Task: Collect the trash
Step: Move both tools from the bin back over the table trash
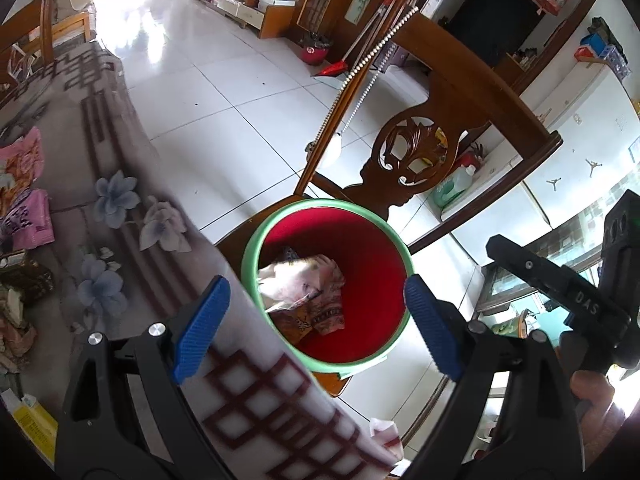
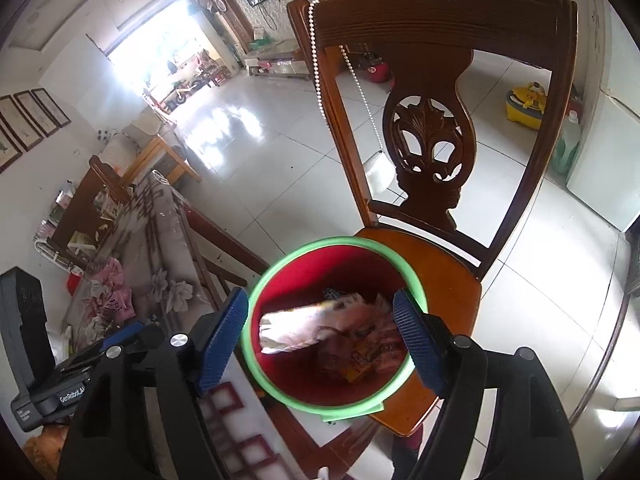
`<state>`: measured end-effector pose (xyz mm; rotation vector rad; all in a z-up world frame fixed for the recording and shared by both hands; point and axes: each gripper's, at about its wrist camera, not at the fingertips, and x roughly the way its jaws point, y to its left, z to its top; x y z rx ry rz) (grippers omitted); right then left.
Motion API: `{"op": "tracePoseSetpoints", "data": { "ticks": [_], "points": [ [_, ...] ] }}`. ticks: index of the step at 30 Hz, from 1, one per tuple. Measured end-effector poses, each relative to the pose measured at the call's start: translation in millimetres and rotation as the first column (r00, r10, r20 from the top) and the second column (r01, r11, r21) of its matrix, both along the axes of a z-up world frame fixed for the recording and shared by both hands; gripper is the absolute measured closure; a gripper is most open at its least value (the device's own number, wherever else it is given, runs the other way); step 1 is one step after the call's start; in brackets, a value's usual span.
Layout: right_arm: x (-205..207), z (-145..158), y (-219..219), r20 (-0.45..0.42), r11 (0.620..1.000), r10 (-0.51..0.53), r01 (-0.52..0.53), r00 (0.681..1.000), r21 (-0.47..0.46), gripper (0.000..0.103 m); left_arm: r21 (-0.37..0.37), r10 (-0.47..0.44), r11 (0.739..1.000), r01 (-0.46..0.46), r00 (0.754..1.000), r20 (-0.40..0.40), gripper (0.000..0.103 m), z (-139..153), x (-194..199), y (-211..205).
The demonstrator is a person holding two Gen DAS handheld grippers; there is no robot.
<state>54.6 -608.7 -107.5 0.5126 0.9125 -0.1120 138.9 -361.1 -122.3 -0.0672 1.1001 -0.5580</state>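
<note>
A red bin with a green rim (image 1: 400,248) stands on a wooden chair seat beside the table; it also shows in the right wrist view (image 2: 416,276). Crumpled wrappers (image 1: 304,292) lie inside it, also seen in the right wrist view (image 2: 320,328). My left gripper (image 1: 316,324) is open and empty above the bin's mouth. My right gripper (image 2: 320,344) is open and empty, also above the bin. The right gripper's body (image 1: 580,300) shows at the right of the left wrist view. The left gripper's body (image 2: 60,384) shows at the lower left of the right wrist view.
The table with a flowered cloth (image 1: 120,208) lies left of the bin, with pink packets (image 1: 24,200) and other wrappers on it. The carved chair back (image 2: 432,140) rises behind the bin, with a bead string hung on it. White tiled floor (image 1: 224,92) lies beyond.
</note>
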Motion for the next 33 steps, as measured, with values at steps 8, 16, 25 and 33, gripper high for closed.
{"op": "tracePoseSetpoints", "data": {
  "ticks": [8,16,25,33],
  "points": [
    [0.8,12.7,45.5,0.022,0.999,0.036,-0.036,0.999,-0.009,0.030,-0.025,0.058,0.998,-0.057,0.998,0.019,0.016,12.4,-9.8,52.0],
    [1.6,23.3,106.4,0.050,0.994,0.106,-0.106,0.993,-0.017,0.030,-0.038,0.162,0.986,-0.161,0.986,0.040,0.016,24.5,-28.7,126.2],
    [2.7,30.1,179.9,0.083,0.979,0.204,-0.203,0.975,-0.018,0.025,-0.024,0.319,0.948,-0.318,0.945,0.078,0.016,36.9,-64.6,227.5],
    [11.5,13.9,262.6,0.031,0.938,0.346,-0.346,0.938,0.002,0.025,0.029,0.469,0.882,-0.471,0.882,0.049,0.016,17.9,-95.4,320.2]
  ]
}}
